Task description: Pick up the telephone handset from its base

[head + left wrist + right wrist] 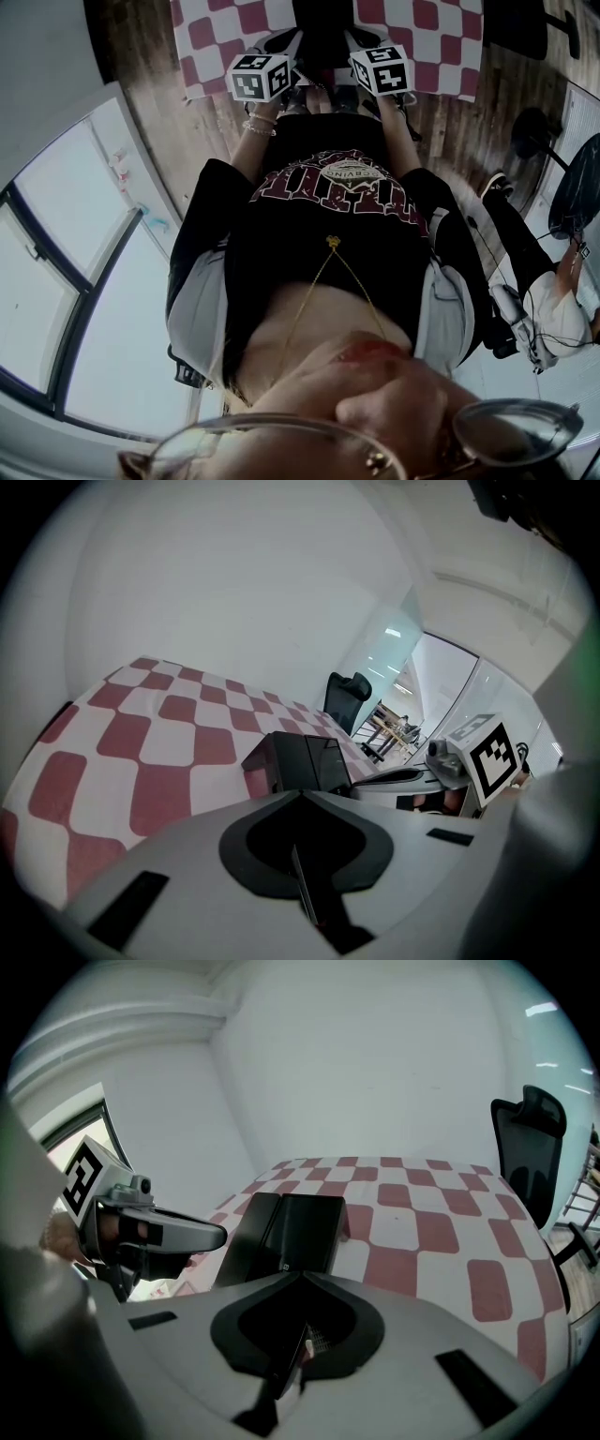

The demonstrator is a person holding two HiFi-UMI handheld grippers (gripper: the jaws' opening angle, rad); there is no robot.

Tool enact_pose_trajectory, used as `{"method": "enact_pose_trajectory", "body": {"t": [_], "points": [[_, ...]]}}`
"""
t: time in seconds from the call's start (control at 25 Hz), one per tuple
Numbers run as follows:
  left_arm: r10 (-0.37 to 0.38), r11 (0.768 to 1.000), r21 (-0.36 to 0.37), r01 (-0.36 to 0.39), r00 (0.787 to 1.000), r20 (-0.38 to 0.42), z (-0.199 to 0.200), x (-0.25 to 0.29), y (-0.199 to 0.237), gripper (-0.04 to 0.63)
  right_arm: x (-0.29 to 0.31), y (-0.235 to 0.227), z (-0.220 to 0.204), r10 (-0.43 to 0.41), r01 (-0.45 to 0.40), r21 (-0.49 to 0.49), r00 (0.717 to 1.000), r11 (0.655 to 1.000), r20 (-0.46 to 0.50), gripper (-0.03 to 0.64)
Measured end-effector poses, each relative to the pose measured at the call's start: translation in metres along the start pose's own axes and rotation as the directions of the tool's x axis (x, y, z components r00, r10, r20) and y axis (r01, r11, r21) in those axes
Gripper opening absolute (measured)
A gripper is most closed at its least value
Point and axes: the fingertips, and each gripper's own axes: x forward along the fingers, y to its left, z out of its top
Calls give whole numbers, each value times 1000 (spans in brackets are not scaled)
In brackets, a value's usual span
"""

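Observation:
A black telephone sits on the red-and-white checked cloth, and I cannot tell its handset from its base. It shows in the left gripper view too, as a dark box just beyond my jaws. My left gripper is shut and holds nothing, a short way in front of the telephone. My right gripper has its jaws together and is also short of it. In the head view the two marker cubes flank the telephone; the fingertips are hidden there.
A black office chair stands past the table's far right corner. A white wall runs behind the table. In the head view a window is at the left, and a seated person and a round dark table are at the right.

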Motion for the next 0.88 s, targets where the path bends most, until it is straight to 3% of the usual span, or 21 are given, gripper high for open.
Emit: {"method": "enact_pose_trajectory", "body": {"t": [0.28, 0.52, 0.72, 0.88], "points": [[-32, 999, -45, 31, 999, -25, -8, -1, 9, 11, 1, -1, 0, -5, 5, 2, 1000, 1000, -2, 18], [-122, 989, -95, 116, 990, -66, -18, 3, 9, 14, 1, -1, 0, -11, 11, 5, 1000, 1000, -1, 18], [-174, 975, -154, 161, 981, -81, -24, 7, 9, 60, 0, 0, 0, -17, 17, 5, 1000, 1000, 0, 18], [-182, 977, -136, 166, 977, -112, -29, 10, 9, 81, 1, -1, -1, -21, 21, 7, 1000, 1000, 1, 18]]}}
